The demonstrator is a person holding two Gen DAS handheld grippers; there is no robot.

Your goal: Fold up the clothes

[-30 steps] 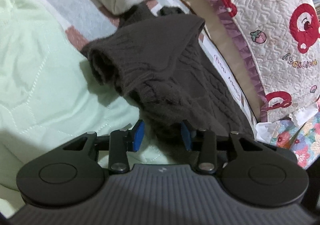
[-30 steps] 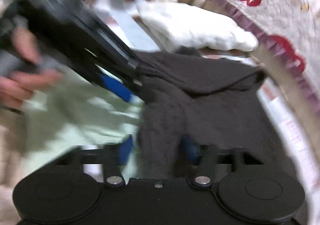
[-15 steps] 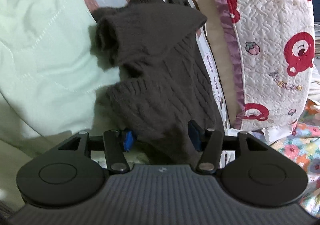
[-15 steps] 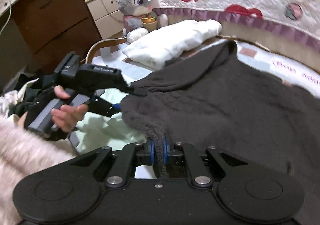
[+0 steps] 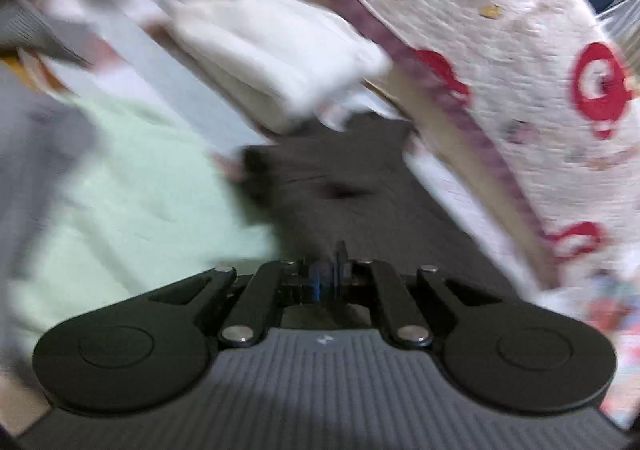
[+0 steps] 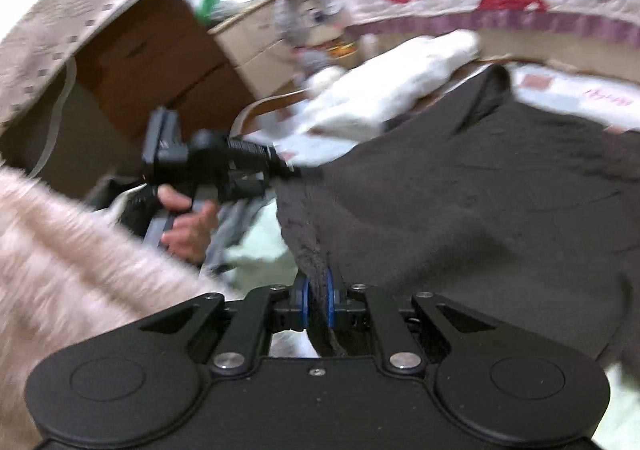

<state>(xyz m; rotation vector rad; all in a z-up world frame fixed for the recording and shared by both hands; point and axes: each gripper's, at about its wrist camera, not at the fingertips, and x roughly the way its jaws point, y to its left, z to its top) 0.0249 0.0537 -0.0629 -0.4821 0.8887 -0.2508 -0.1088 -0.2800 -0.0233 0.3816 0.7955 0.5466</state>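
L to R: pale green quilt (image 5: pixel 132 186) covers the bed's left side, w/ a folded white blanket (image 5: pixel 280 50) further back; dark brown knit sweater (image 6: pixel 480 202) lies spread over the middle of the bed, its far part running up under that blanket, w/ the red-print padded quilt (image 5: pixel 520 50) standing along the right edge. Left tongs (image 5: pixel 326 276) are pinched together on the sweater's near edge; left wrist view is heavily blurred, but knit sits between the blue pads. From the right wrist view, the left tongs (image 6: pixel 294 172) bite the sweater's hem corner, held in the person's hand (image 6: pixel 188 222). Right tongs (image 6: pixel 318 304) are clamped on a thick bunched bit of the same hem. So both grips are on one edge, fabric taut-ish between them. Progress, my read: early. Sweater is grabbed and mostly opened out, but no clean fold shows yet; sleeves can't be made out. Left to do, prob: carry this edge across for the first fold, tuck sleeves, fold again, set aside.
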